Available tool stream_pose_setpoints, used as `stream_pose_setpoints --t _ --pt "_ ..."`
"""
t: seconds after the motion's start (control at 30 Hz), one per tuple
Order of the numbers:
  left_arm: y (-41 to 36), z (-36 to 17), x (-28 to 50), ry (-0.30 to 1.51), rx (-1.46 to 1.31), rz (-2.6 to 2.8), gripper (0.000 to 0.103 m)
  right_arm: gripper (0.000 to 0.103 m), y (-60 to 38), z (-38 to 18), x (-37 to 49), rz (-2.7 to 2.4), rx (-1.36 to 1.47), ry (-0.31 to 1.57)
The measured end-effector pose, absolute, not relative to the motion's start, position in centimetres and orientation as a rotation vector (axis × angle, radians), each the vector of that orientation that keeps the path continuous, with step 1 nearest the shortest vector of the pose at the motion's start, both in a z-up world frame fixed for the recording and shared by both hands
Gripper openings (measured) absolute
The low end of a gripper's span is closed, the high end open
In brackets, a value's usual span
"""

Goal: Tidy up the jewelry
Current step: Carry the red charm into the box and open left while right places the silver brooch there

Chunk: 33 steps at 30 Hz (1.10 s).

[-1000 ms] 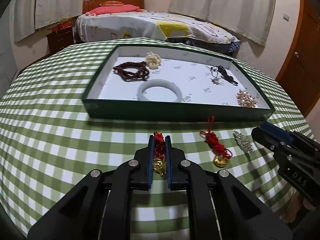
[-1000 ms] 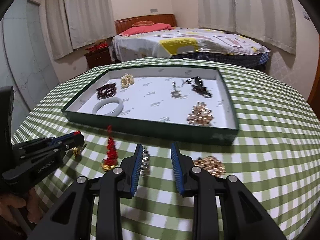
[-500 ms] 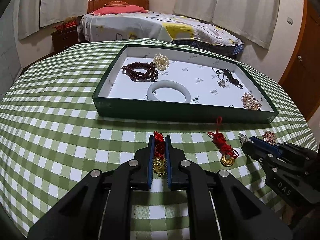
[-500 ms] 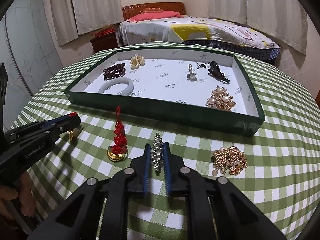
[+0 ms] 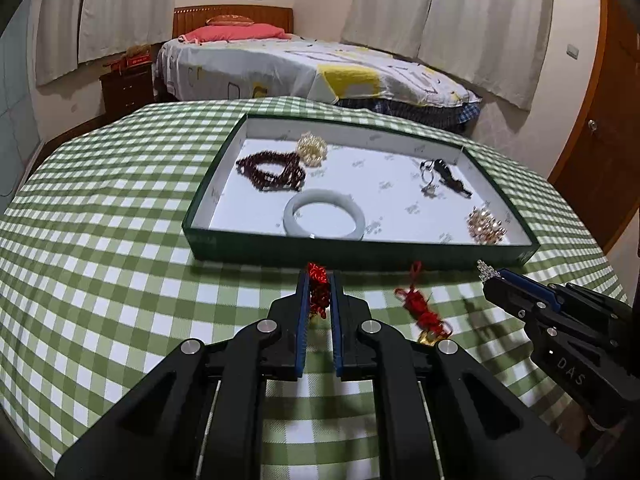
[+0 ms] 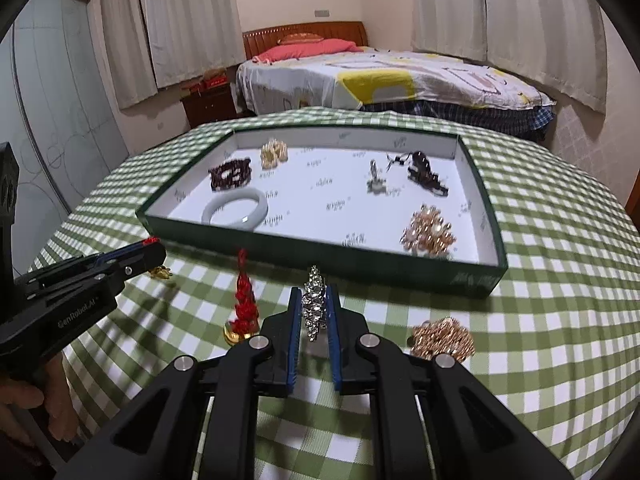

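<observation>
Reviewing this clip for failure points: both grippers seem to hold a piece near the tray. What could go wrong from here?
1. The left gripper pinches only the red knot charm; its gold pendant hangs below and might snag the green tray wall.
2. The right gripper grips the rhinestone brooch by its edges, so it could slip out.
3. Releasing near the gold pearl brooch or jade bangle may pile pieces together.

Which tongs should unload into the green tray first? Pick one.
Judging loosely, right: the right tongs, shut on the rhinestone brooch, face bare floor in the green tray; the left tongs face the bangle.
</observation>
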<state>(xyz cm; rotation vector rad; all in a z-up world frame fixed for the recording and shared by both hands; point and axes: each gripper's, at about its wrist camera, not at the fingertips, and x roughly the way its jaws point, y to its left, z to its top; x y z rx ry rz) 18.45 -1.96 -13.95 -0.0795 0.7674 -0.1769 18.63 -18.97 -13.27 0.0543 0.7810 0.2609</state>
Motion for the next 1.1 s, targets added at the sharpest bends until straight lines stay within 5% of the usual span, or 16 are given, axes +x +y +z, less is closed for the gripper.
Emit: stream_pose_setpoints --t 1.1 --pt "-5.7 -7.3 26.5 0.557 -0.082 -0.243 0.010 0.013 -20.9 -7.7 26.8 0.195 0.071 0.580"
